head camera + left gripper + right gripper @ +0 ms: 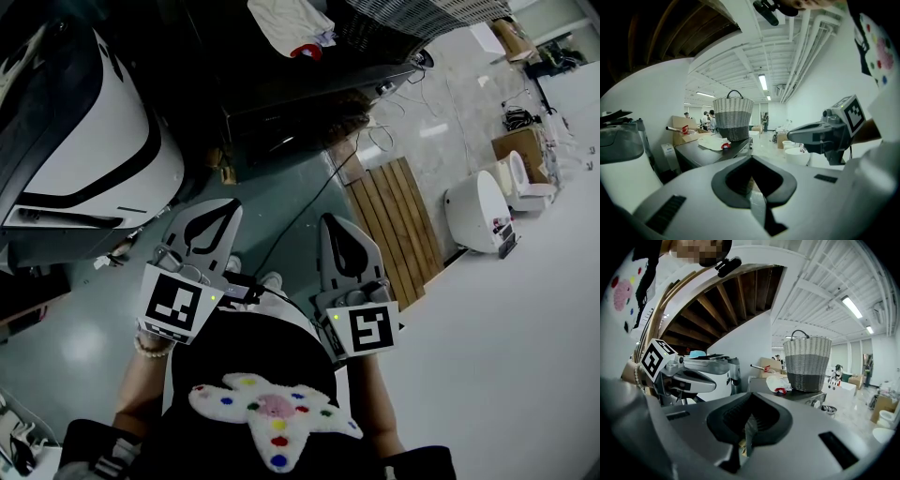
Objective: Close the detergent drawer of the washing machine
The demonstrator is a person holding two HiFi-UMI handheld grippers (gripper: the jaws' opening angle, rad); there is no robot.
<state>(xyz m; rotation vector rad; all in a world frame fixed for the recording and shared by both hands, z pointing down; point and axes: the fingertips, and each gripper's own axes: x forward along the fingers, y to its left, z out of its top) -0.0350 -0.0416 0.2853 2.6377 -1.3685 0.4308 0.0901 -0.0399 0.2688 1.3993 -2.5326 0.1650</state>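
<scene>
A white machine with black trim (89, 150) stands at the left; it also shows at the left edge of the left gripper view (623, 159) and behind the left gripper in the right gripper view (719, 385). I cannot make out a detergent drawer on it. My left gripper (223, 206) and right gripper (335, 223) are held side by side in front of the person's body, above the floor and apart from the machine. Both are shut with nothing between the jaws (752, 157) (750, 394). Each gripper shows in the other's view (792, 136) (714, 386).
A dark table (309, 103) ahead carries a wicker basket (734, 119) and a white cloth (286, 23). A wooden pallet (398, 225) lies on the floor at the right, with a white round unit (478, 211) and cardboard boxes (520, 150) beyond. Cables run across the floor.
</scene>
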